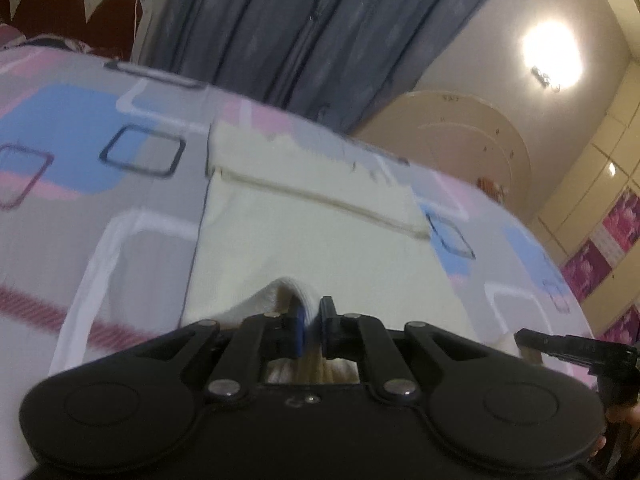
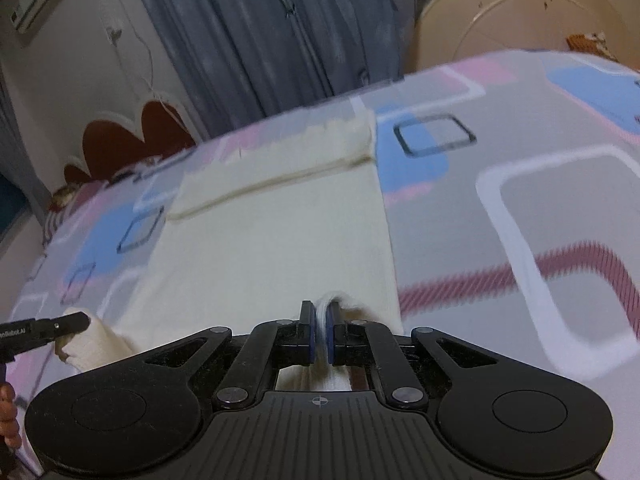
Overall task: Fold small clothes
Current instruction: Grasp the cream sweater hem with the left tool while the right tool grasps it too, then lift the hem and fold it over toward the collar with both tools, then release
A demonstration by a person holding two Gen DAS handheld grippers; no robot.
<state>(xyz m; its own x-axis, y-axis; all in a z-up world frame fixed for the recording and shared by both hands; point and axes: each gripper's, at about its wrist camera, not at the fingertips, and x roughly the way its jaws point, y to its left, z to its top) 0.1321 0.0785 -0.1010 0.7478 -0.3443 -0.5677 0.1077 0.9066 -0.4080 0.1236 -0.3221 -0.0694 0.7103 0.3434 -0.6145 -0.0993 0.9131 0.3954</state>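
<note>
White lettering runs along the side of the left gripper [image 2: 86, 322] where it enters the right wrist view at the lower left, but it is too small and blurred to read; a crosshair mark is printed on the body of the right gripper [image 2: 319, 328]. No other writing shows.

The cream cloth [image 1: 304, 236] lies spread on the bed [image 1: 100, 160], its long axis running from the grippers away toward the far edge of the mattress, where a folded band with a seam crosses it from side to side. Its near edge is lifted off the sheet at two corners. The left gripper [image 1: 312, 328] is clamped on the near left corner, a small hump of white fabric pinched between its blue pads. The right gripper is closed likewise on the near right corner, with a sliver of fabric showing between its pads. In the left wrist view the right gripper [image 1: 524, 338] comes in from the right edge, touching a raised bit of cloth.

The bedsheet is grey with pink, blue and white rounded squares (the far pattern is blurred). Beyond the bed hang blue-grey curtains [image 2: 260, 40], with a dark red scalloped headboard [image 2: 132, 140] to one side and a round cream panel [image 2: 520, 12] to the other. A wall light [image 1: 552, 56] glares in the left wrist view. Nothing lies on the cloth.
</note>
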